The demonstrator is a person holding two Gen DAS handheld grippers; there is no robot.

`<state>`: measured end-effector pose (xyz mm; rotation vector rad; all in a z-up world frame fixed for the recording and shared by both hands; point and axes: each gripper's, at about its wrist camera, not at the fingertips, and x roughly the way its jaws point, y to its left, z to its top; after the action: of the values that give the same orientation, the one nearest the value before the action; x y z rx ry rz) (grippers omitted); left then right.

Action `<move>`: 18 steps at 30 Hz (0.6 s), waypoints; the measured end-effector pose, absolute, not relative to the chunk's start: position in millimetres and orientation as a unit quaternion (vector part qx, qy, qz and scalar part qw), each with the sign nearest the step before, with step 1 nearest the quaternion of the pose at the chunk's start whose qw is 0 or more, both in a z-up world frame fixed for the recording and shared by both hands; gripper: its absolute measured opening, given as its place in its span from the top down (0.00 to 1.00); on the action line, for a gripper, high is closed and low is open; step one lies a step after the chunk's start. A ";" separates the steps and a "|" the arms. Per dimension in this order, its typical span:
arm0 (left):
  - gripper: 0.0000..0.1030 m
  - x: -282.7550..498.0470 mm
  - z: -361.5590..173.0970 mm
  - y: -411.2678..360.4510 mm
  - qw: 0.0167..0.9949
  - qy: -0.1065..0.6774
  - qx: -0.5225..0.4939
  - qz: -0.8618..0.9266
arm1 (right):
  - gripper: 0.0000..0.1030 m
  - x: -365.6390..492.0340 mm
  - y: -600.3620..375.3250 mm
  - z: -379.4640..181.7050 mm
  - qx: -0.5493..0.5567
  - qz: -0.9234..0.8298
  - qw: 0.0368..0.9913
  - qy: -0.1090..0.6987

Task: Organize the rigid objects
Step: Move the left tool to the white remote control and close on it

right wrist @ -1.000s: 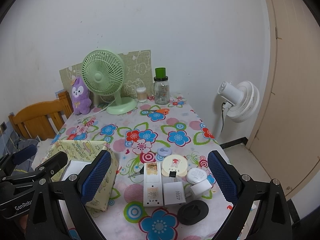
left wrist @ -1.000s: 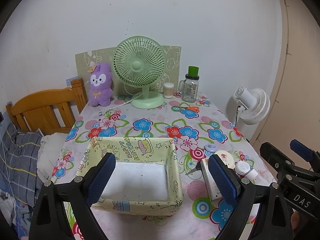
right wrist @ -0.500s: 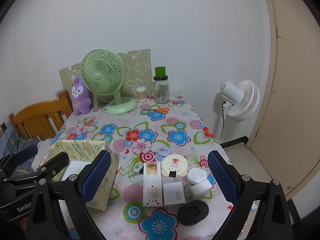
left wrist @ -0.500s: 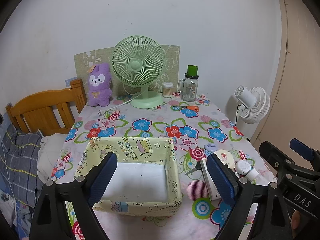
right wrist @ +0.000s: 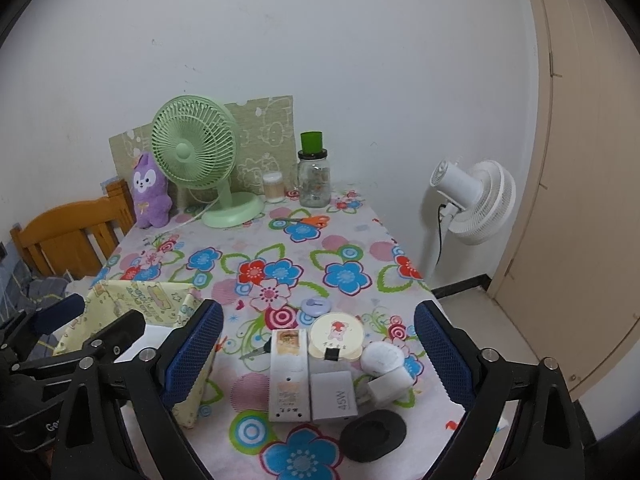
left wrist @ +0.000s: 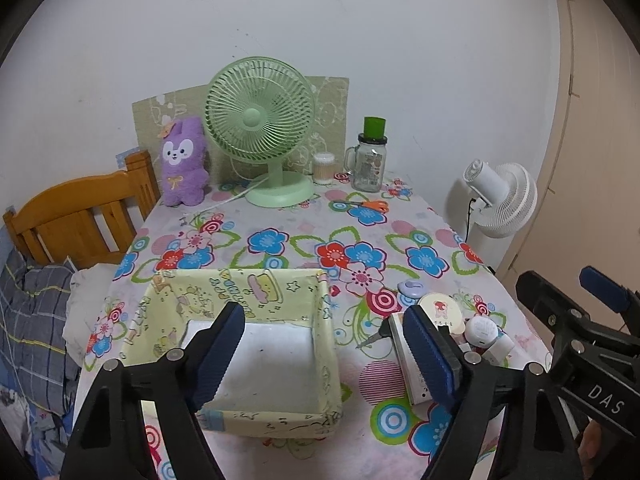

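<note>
A cluster of small rigid objects is seen on the near right part of the worktop (right wrist: 360,248), which is covered by a floral cloth. In the right wrist view the cluster is laid out plainly: a long white rectangular device (right wrist: 289,376) lies flat, touched on its right by a white 45W charger (right wrist: 333,396); a round cream compact (right wrist: 338,337) with a red figure sits just behind them, a white round-headed plug (right wrist: 386,366) is beside it, a matte black oval pad (right wrist: 373,434) lies nearest, and a small lilac disc (right wrist: 316,306) is set further back. In the left wrist view much of this cluster is hidden behind a blue ribbed pad.

A yellow cartoon-printed box (left wrist: 324,360) with soft-looking walls and a white floor stands to the left of the cluster; its interior is shown only in the left wrist view.

The left tool (left wrist: 324,350) is held wide open above the box's right wall, with nothing gripped. The right tool (right wrist: 320,356) is also spread wide over the cluster, with nothing between its pads.

At the back a green slatted desk fan (left wrist: 260,124), a purple plush rabbit (left wrist: 183,162) and a glass jar (left wrist: 370,164) are seen.
</note>
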<state>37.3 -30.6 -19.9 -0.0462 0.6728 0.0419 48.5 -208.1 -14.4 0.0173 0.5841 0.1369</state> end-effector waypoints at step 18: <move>0.28 83.0 -59.3 -95.9 0.922 0.384 0.009 -0.049 | 0.20 86.2 -253.0 -47.7 0.008 0.036 0.945 0.324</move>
<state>83.0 -95.9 -59.3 0.0185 0.7887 -0.0997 86.2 -253.0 -47.8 0.0165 0.6599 0.0730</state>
